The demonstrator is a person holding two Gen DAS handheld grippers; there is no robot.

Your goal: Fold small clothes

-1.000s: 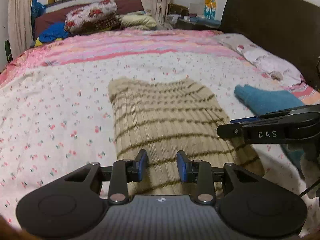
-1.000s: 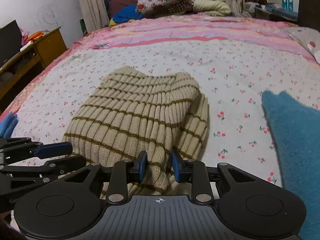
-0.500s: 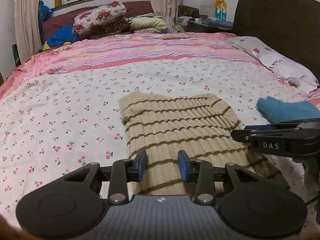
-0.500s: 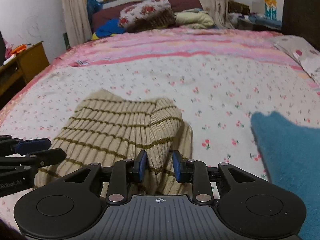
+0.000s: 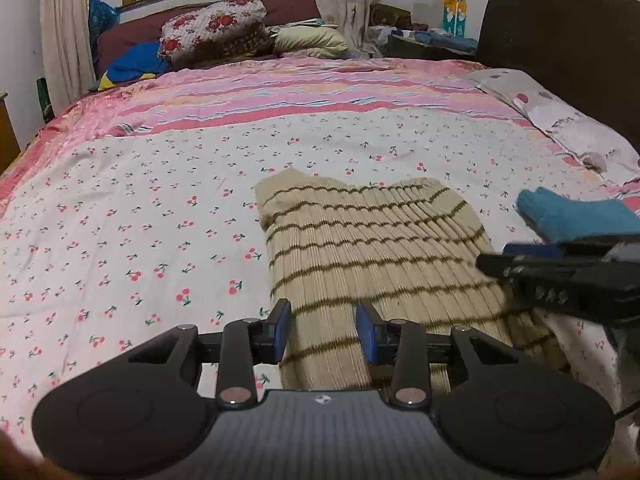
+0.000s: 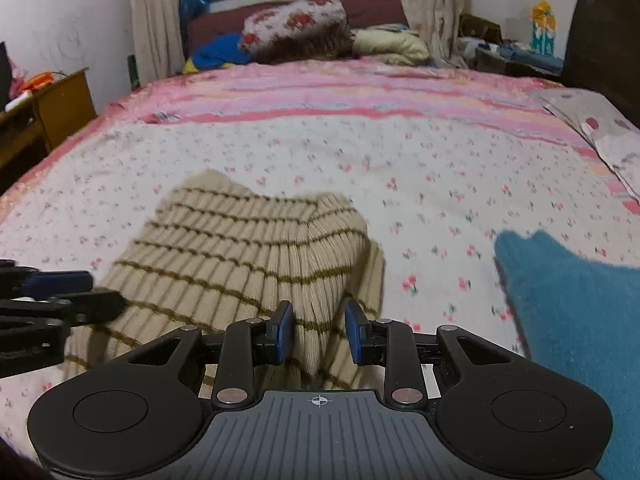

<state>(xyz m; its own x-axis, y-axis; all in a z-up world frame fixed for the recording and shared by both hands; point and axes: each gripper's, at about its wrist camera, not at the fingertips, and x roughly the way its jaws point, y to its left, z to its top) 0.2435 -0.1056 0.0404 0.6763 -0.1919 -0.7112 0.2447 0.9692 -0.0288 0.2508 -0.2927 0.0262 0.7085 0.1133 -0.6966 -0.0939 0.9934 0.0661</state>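
Near the foot of the bed (image 5: pixel 120 240), on the cherry-print sheet, lies the beige striped knit top (image 5: pixel 372 240), its far part flat and its near edge raised off the sheet. Each near corner sits between the pads of a tool: the left tool (image 5: pixel 323 332) grips the left side, the right tool (image 6: pixel 319 332) pinches a bunched ridge of knit on the right. Both are closed on the cloth, and holding the two corners level and apart looks meant to keep the hem taut, so the near half can be carried over the far half in one even fold. Just beside the top on the right, apart from it, a blue garment (image 6: pixel 572 300) waits. Pillows (image 5: pixel 216 28) are piled well beyond.
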